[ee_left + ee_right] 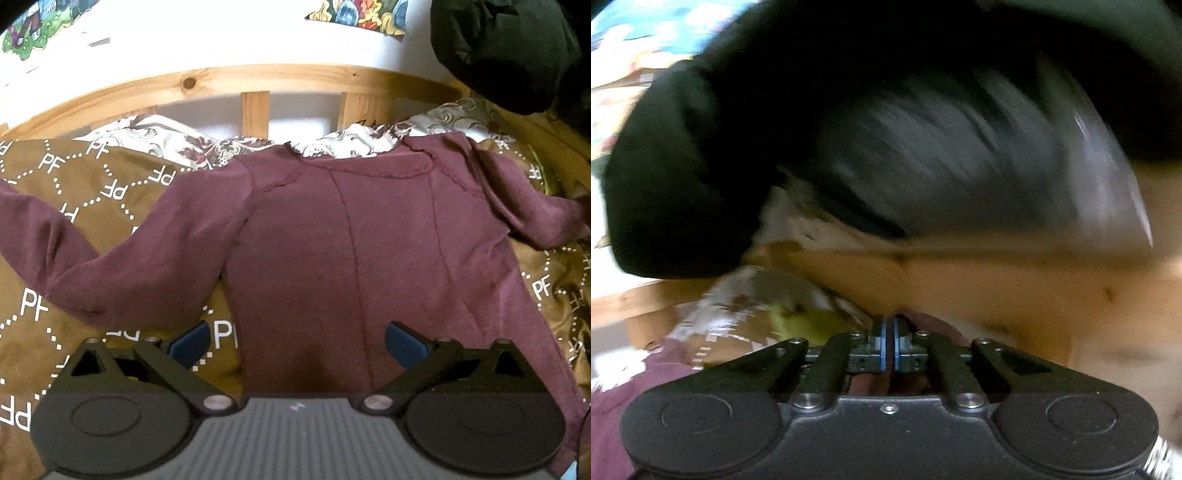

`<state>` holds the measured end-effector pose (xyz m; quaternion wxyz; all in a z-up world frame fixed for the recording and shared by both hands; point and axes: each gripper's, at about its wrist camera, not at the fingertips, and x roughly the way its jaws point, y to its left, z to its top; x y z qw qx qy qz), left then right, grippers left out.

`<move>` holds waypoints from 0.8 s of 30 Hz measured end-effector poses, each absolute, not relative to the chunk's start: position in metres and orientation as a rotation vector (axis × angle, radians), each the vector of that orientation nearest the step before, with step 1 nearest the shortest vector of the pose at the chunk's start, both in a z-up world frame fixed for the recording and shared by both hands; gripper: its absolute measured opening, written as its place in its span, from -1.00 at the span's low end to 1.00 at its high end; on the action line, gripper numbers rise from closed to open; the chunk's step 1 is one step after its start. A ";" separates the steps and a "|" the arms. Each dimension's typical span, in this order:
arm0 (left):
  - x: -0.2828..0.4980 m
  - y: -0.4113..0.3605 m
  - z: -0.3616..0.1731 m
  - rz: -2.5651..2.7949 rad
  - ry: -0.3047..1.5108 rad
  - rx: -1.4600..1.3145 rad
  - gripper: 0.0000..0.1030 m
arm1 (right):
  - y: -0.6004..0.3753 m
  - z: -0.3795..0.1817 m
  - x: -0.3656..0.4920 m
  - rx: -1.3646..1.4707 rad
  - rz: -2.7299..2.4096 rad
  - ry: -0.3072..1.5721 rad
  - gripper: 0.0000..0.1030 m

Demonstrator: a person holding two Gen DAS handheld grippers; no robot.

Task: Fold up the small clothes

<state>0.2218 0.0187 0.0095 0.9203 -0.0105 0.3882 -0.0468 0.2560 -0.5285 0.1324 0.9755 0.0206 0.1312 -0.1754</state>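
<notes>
Item: maroon long-sleeved top [369, 240], laid flat on a brown monogrammed bedspread [74, 177], collar toward the wooden headboard [229, 79] at the far edge, hem toward the near edge. Long axis: headboard to near edge, directly ahead of the left gripper [297, 343]. Sleeves: one spread out toward the left edge of the bed, the other angled toward the right edge. Left gripper: blue pads wide apart, nothing between them, poised over the hem and lower body. Right gripper [889, 347]: pads pressed together, with a thin sliver of maroon fabric apparently pinched between them; the view is blurred, so which part of the top cannot be told. A dark garment [701, 166] hangs beyond it. Judgement: the left gripper is nearer the hem.
</notes>
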 end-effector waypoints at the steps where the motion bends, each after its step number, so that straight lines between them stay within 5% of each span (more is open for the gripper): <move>1: 0.221 0.018 0.011 -0.102 0.792 -0.027 0.99 | -0.521 0.137 0.255 0.009 -0.327 0.249 -0.94; 12: 0.209 0.037 0.020 -0.070 0.743 -0.079 0.99 | -0.369 0.167 0.209 -0.576 0.169 -0.026 -0.95; 18: 0.206 0.051 0.019 -0.035 0.738 -0.099 0.99 | -0.284 0.110 0.151 -1.058 0.585 -0.122 -0.96; 24: 0.203 0.063 0.014 -0.014 0.752 -0.121 0.99 | -0.250 0.059 0.109 -1.221 0.872 0.038 -0.97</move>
